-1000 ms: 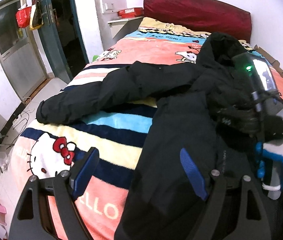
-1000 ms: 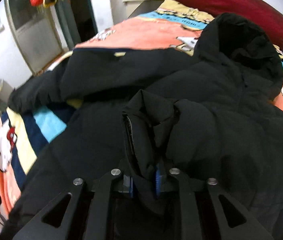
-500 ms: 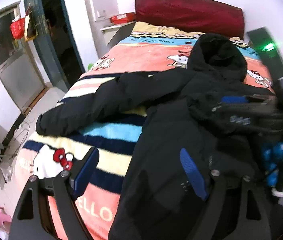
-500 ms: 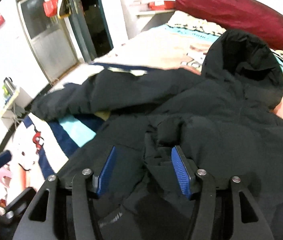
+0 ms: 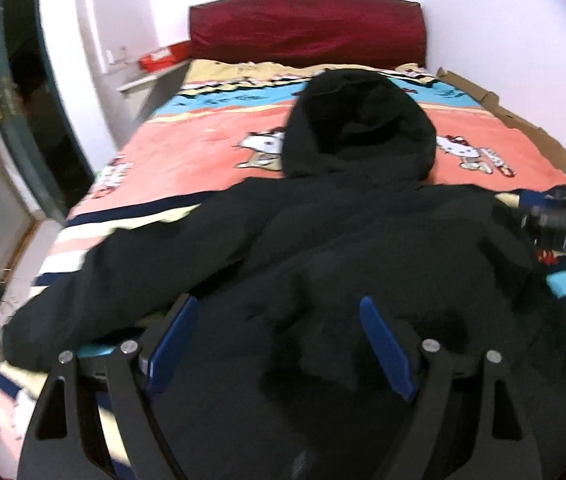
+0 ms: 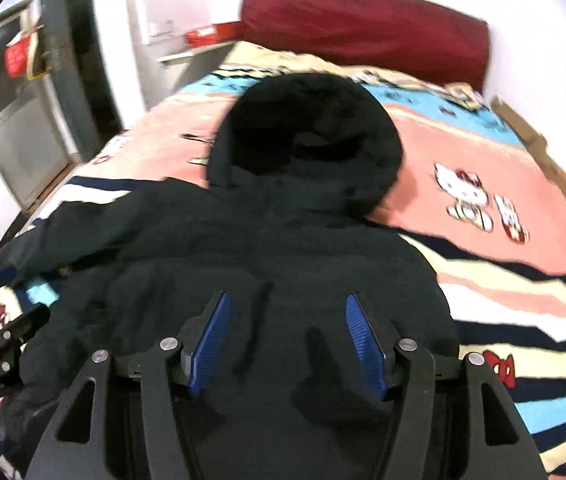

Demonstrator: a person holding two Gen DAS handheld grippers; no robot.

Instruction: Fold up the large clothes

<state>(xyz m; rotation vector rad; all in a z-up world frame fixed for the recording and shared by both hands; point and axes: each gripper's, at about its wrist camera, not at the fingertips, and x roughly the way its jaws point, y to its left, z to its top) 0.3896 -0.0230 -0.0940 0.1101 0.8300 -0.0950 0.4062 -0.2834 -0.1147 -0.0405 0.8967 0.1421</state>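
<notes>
The right tool (image 6: 285,340) hangs over the body of the black hooded jacket (image 6: 283,248) with its blue pads (image 6: 365,346) standing apart; its jaws have just been opening, and no fabric is pinched between them, the dark cloth lying below the gap. The left tool (image 5: 281,344) is likewise spread wide above the jacket's lower back, its blue pads (image 5: 387,354) clear of the cloth as far as the blur lets one judge. In the left wrist view the right tool shows as a dark smeared shape at the right edge; in the right wrist view the left tool's black frame sits at the lower left edge. The jacket lies spread on the bed (image 5: 203,160), hood (image 5: 359,124) pointing toward the dark red headboard (image 5: 307,28), one sleeve (image 5: 123,280) stretched out to the left across the striped cartoon-cat blanket (image 6: 503,280). On its right side the jacket ends in a straight edge with bare blanket beside it. Past the bed's left side stand a dark green door frame (image 5: 39,128) and a small ledge with a red box (image 5: 165,56) near the headboard.
</notes>
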